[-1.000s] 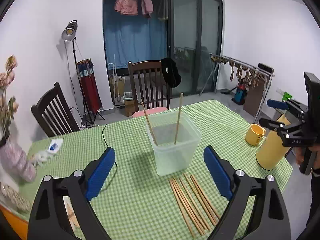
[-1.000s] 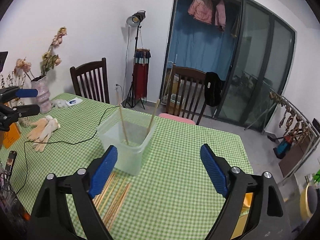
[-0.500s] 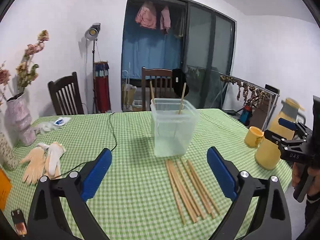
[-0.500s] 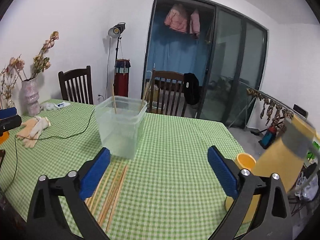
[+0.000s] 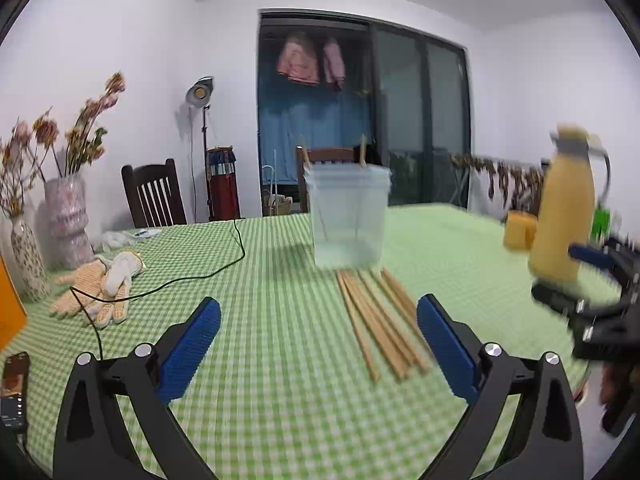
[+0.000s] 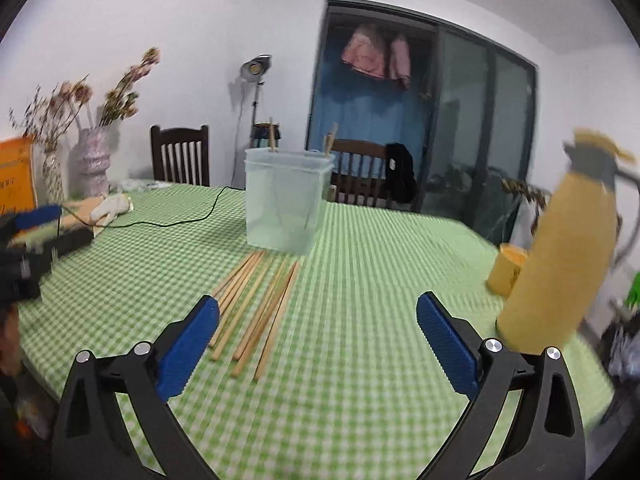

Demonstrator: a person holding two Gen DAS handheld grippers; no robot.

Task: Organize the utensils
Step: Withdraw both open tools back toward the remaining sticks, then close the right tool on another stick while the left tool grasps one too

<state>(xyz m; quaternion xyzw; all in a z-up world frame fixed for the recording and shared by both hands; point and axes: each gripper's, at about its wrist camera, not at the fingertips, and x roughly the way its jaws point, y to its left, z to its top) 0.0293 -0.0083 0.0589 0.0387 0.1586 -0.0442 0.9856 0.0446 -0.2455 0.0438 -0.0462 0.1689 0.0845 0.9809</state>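
Observation:
Several loose wooden chopsticks (image 5: 380, 320) (image 6: 260, 300) lie side by side on the green checked tablecloth (image 5: 280, 380), just in front of a clear plastic container (image 5: 348, 216) (image 6: 286, 204). Two chopsticks (image 5: 363, 152) (image 6: 273, 136) stand inside it, leaning on its rim. My left gripper (image 5: 318, 302) hangs low over the cloth, open and empty, with the loose chopsticks by its right finger. My right gripper (image 6: 318, 300) is open and empty too, with the chopsticks by its left finger. Each gripper shows blurred at the edge of the other's view.
A tall yellow thermos (image 5: 564, 216) (image 6: 560, 256) and a yellow mug (image 5: 520, 232) (image 6: 506, 274) stand at the table's right edge. Knitted gloves (image 5: 100, 284), a black cable (image 5: 200, 272), flower vases (image 5: 66, 220) and a phone (image 5: 14, 384) occupy the left side. Chairs stand behind.
Both grippers have sunk from high above the table to just over the cloth and tilted up toward level. The chopsticks and container have not moved.

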